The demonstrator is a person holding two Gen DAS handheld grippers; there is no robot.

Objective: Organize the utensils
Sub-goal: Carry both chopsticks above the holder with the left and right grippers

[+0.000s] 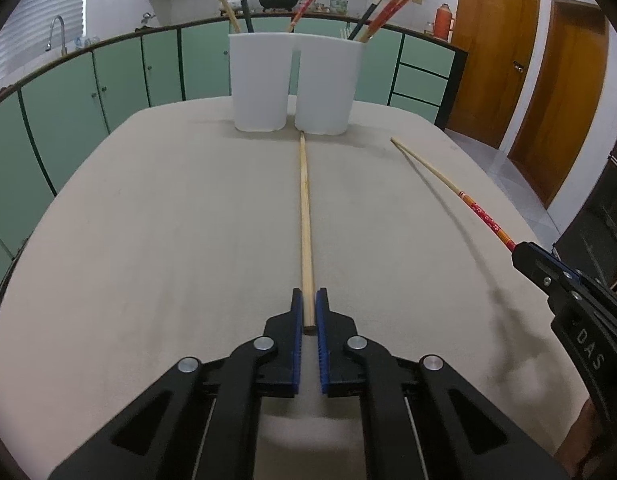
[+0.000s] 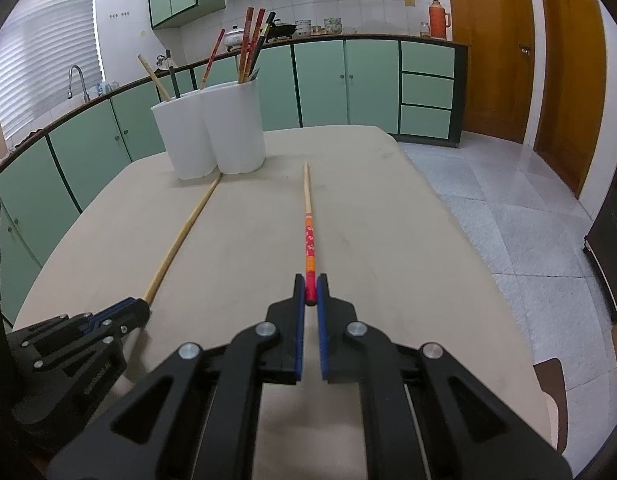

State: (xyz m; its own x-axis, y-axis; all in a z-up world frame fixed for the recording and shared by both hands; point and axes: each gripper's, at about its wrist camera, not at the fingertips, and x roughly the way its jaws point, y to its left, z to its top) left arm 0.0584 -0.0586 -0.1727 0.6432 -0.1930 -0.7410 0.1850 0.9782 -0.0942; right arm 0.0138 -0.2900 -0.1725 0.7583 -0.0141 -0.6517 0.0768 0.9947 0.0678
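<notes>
My left gripper (image 1: 307,300) is shut on the near end of a plain wooden chopstick (image 1: 305,216), which points at a white two-compartment holder (image 1: 294,84) at the table's far side. My right gripper (image 2: 309,286) is shut on the red end of a red-patterned chopstick (image 2: 308,236), which points forward past the holder (image 2: 212,128). The holder has several chopsticks standing in it. The right gripper shows at the right edge of the left wrist view (image 1: 520,254). The left gripper shows at the lower left of the right wrist view (image 2: 142,310).
The beige table (image 1: 168,220) carries only the holder and the two held chopsticks. Green kitchen cabinets (image 2: 348,80) and a counter stand behind it. Wooden doors (image 1: 496,52) and a tiled floor (image 2: 488,200) lie to the right.
</notes>
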